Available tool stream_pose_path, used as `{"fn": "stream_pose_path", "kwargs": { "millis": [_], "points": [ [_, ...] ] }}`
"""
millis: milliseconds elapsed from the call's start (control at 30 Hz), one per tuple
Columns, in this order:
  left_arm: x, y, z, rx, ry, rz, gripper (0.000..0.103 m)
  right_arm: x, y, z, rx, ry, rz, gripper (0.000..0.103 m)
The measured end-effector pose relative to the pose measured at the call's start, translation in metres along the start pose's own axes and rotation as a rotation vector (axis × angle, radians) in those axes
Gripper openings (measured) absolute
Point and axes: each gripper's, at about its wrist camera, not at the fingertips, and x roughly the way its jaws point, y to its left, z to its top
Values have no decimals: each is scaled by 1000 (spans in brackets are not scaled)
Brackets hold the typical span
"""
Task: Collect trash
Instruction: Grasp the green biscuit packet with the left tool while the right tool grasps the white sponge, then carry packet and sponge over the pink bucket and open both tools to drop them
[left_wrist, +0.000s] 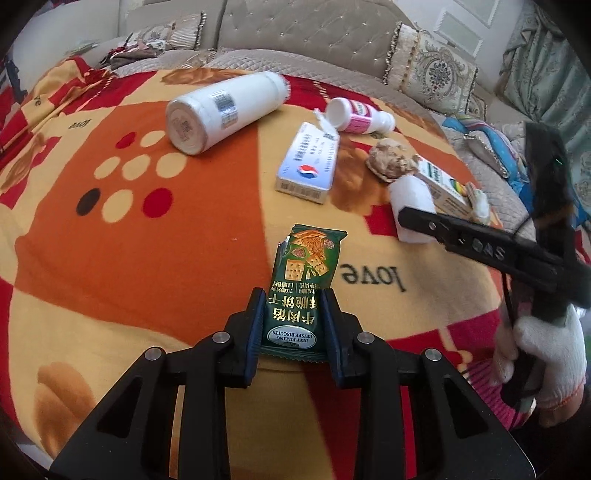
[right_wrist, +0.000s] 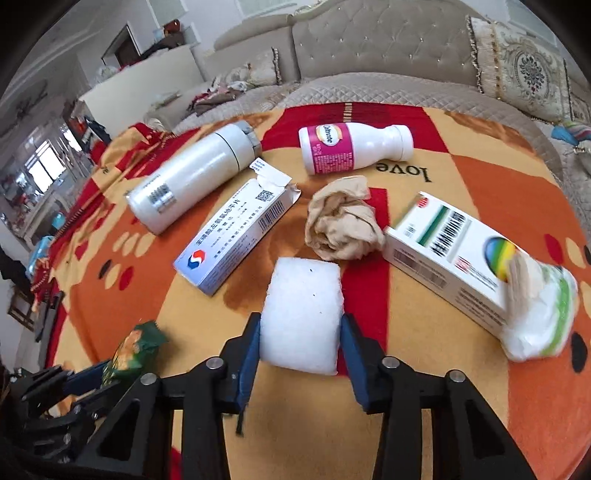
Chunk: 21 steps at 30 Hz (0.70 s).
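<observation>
The left claw (left_wrist: 293, 314) is clamped on a green biscuit wrapper (left_wrist: 304, 280), and the right claw (right_wrist: 300, 334) grips a white foam block (right_wrist: 303, 314). Both pieces lie on the patterned blanket (left_wrist: 147, 258), nearer the cameras than the blue-and-white medicine box (right_wrist: 236, 236).

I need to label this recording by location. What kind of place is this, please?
Probably a home living room. A tufted beige sofa with embroidered cushions stands behind, and the trash lies on a bright patterned blanket printed with "love".
</observation>
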Motion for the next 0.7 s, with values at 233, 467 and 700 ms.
{"fn": "stream_pose_path", "kwargs": {
  "millis": [233,467,700],
  "points": [
    [1,-36,3,48,-9,-49,28,-47,-7,-31,-58,-44,-48,38],
    [1,-74,3,100,-6,-88,28,-81,-21,-57,-58,-72,-100,38],
    [2,-118,2,165,4,-136,27,-116,-49,-76,-14,-103,-149,38]
  ]
}}
